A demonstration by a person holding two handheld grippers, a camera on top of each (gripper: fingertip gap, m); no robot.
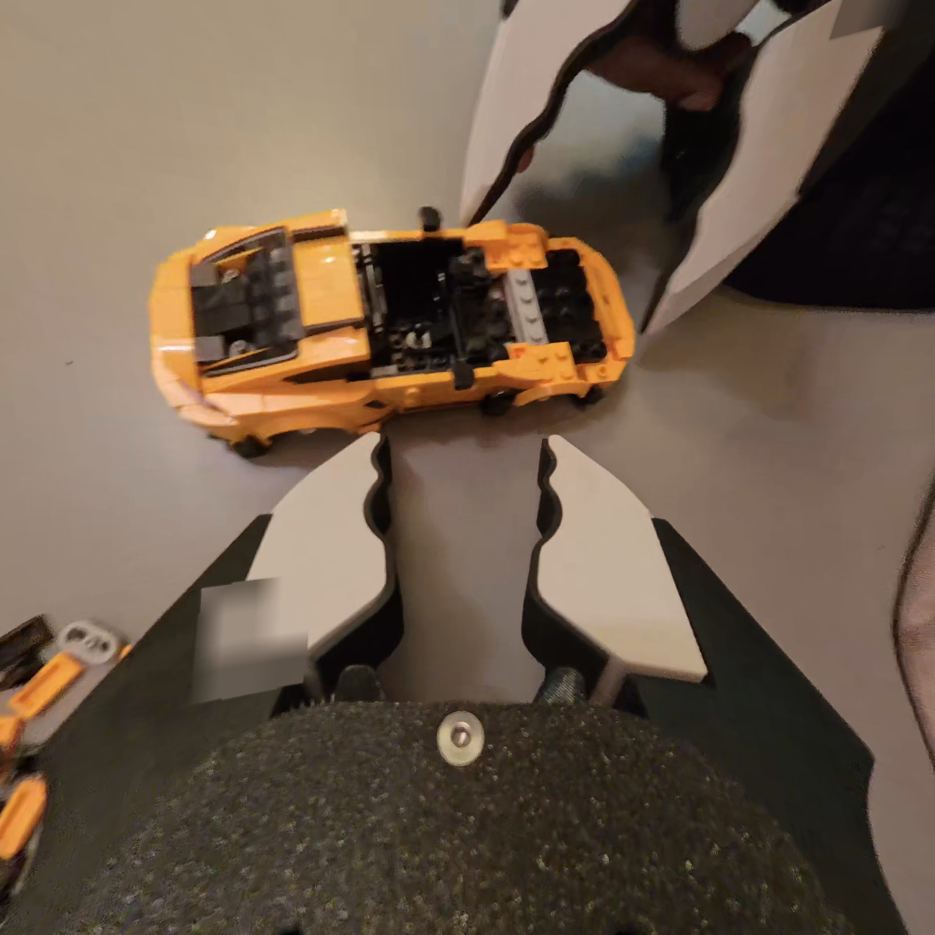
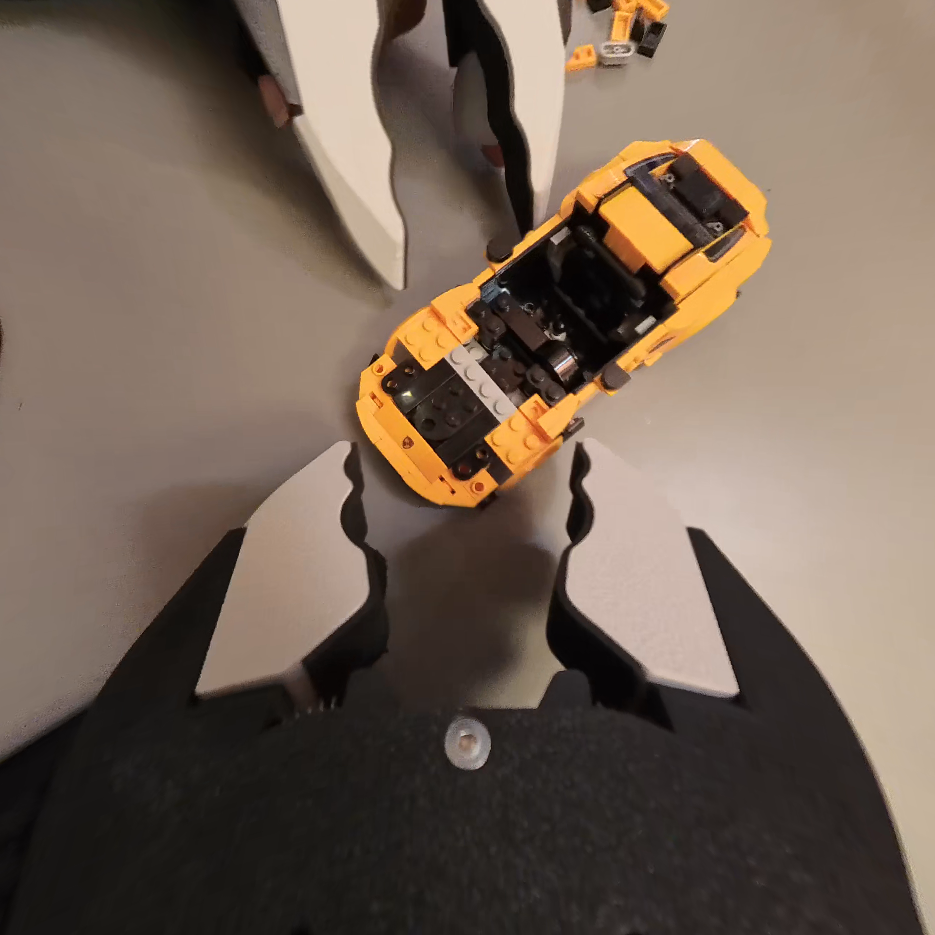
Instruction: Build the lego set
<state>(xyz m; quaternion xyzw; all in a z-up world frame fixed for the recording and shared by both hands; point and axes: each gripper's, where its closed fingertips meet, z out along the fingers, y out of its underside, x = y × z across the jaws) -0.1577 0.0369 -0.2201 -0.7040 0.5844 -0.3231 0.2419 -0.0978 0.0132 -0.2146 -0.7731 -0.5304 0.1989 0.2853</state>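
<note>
An orange and black lego car (image 1: pixel 389 324) rests on the grey table, roof off, black interior and studs showing. It also shows in the right wrist view (image 2: pixel 561 324), lying diagonally. My left gripper (image 1: pixel 463 440) is open and empty, its tips just short of the car's near side. My right gripper (image 2: pixel 465 445) is open and empty, with the car's front end reaching between its tips. The right gripper appears in the left wrist view (image 1: pixel 556 273) past the car's front end. The left gripper appears in the right wrist view (image 2: pixel 465 253), by the car's side.
Loose orange, black and grey lego pieces (image 2: pixel 625 35) lie at the far edge of the right wrist view. The same pile of pieces (image 1: pixel 40 683) shows at the lower left of the left wrist view. A dark object (image 1: pixel 860 263) sits on the table at the right. There is about 8 centimeters between the tips of the two grippers.
</note>
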